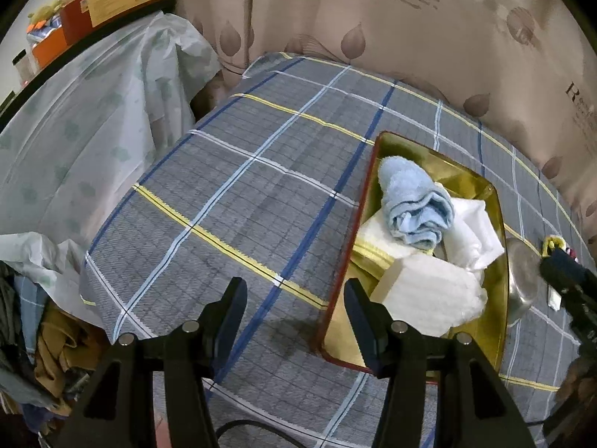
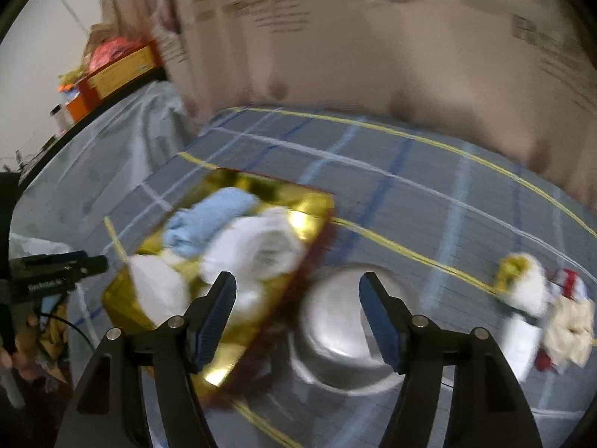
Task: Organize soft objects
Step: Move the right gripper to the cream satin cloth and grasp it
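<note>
I have the left claw [image 1: 294, 306] pitched steeply down over the checked cloth [image 1: 238, 186] that covers the surface, just beside the near left corner of the gold tray [image 1: 502, 321]; its two fingers stand about half apart with nothing between them, touching nothing. My right claw [image 2: 297, 300] also tilts downward, over the seam where the tray [image 2: 224, 366] meets a steel bowl [image 2: 335, 339] that sits just to the right of the tray; its view is smeared with blur. Its fingers are spread roughly midway, and I see nothing pinched between the pads. In the left view that claw [image 1: 559, 272] shows only as a dark body past the tray's right rim. Inside the tray lie a rolled light-blue towel [image 1: 414, 205], a folded white cloth [image 1: 474, 235] against it, and a white padded piece [image 1: 433, 291] nearest me. Well to the right of the tray, beyond the bowl, a small heap of soft things [image 2: 544, 306] in white, yellow, red and cream waits on the cloth. The curtain [image 1: 410, 37] behind the tray carries printed script; I make out a large "R" at its right edge, the rest too small to read.
</note>
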A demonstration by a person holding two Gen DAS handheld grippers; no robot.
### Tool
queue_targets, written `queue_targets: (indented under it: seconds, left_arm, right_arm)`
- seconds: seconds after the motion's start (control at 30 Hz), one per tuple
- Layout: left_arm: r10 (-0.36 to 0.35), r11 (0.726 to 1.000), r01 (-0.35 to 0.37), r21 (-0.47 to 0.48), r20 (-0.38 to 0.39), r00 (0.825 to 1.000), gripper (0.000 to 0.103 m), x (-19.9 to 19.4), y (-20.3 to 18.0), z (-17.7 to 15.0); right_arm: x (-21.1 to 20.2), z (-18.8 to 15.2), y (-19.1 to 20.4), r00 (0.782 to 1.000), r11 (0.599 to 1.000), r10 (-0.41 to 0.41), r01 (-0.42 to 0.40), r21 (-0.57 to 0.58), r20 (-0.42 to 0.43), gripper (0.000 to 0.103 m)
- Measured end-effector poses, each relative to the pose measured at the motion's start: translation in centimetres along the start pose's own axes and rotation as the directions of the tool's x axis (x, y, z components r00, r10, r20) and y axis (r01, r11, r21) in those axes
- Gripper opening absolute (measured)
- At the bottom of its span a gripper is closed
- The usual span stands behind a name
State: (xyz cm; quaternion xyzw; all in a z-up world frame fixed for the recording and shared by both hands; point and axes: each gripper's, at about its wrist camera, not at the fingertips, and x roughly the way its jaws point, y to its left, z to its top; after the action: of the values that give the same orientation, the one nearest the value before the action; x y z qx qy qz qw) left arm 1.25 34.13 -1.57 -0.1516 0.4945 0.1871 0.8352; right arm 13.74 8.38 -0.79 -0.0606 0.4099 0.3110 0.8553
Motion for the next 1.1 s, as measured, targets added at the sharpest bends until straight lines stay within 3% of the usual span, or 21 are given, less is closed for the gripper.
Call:
queue_targets:
  seconds: [0.17, 0.3, 0.43, 0.6, 0.9, 0.97, 1.03, 1.1]
  left_arm:
    - [-0.054, 0.998, 0.054, 0.012, -0.013, 0.998, 0.055, 0.2, -0.7, -0.2]
    - [-0.065, 0.997, 0.065, 0.030, -0.007, 0.998, 0.055, 0.1, -1.5, -0.4]
    - [-0.067, 0.996, 0.068, 0.054, -0.011, 0.998, 0.055, 0.3, -2.3, -0.6]
    - [-0.065, 0.995, 0.066, 0.075, -0.011, 0.998, 0.055, 0.5, -2.9, -0.7]
    - [-0.066, 0.993, 0.068, 0.098, -0.020, 0.998, 0.055, 0.9, -3.9, -1.0]
    - [-0.055, 0.993, 0.058, 0.106, -0.023, 0.998, 0.055, 1.0, -4.2, -1.1]
    - [-0.046, 0.992, 0.049, 0.117, -0.027, 0.999, 0.055, 0.9, -4.6, -1.2]
    - [-0.051, 0.991, 0.054, 0.123, -0.032, 0.998, 0.055, 0.8, -5.1, -1.2]
  right_arm:
    - [-2.7, -1.5, -6.4, 0.994, 0.991, -0.111, 0.109, 0.080, 0.017, 0.070]
    - [-4.6, -3.0, -12.8, 0.972, 0.958, -0.236, 0.231, 0.171, 0.012, 0.078]
    - [-5.6, -4.5, -19.0, 0.940, 0.907, -0.340, 0.336, 0.253, -0.026, 0.079]
    - [-5.0, -6.2, -23.4, 0.924, 0.870, -0.375, 0.379, 0.315, -0.077, 0.080]
    - [-3.2, -7.2, -25.3, 0.926, 0.869, -0.367, 0.374, 0.325, -0.085, 0.082]
    - [-3.0, -7.3, -25.5, 0.926, 0.869, -0.369, 0.375, 0.322, -0.082, 0.079]
    - [-2.9, -7.4, -25.7, 0.923, 0.867, -0.377, 0.381, 0.320, -0.076, 0.061]
    - [-3.0, -7.7, -25.8, 0.921, 0.868, -0.383, 0.385, 0.315, -0.070, 0.052]
